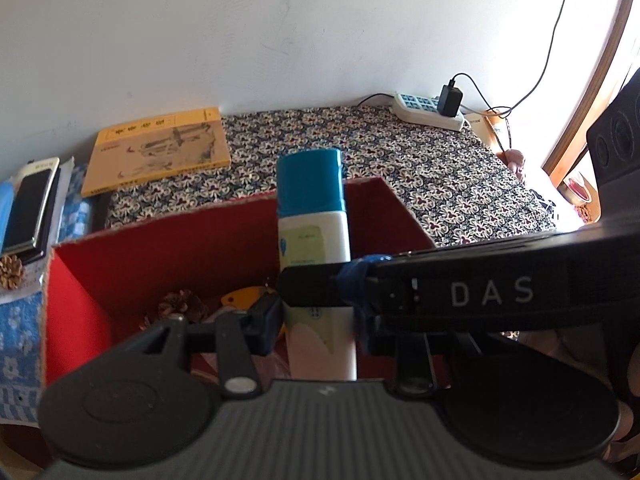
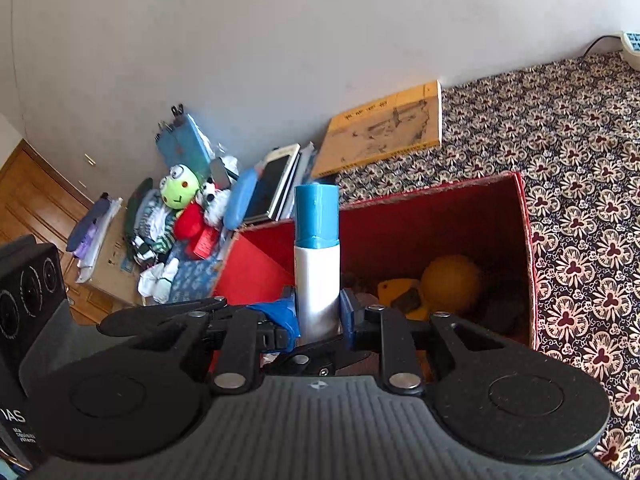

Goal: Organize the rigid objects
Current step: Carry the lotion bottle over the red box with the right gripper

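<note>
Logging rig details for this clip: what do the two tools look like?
Both are black plastic, with a ribbed grey body between two round discs and linkage arms with silver rivets. The right tool has blue pads on its fingers. White "DAS" lettering marks the body of the right tool where it crosses the view from the left tool.

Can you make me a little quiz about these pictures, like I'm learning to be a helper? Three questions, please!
1. True or false: the bottle has a red cap.
2. Which of these lies inside the red box?
A) a yellow ball
B) a frog toy
C) a phone
3. Fill in the gap: the right hand-held gripper is shut on the ____.

Key: 1 false; 2 A; 3 bottle.
</note>
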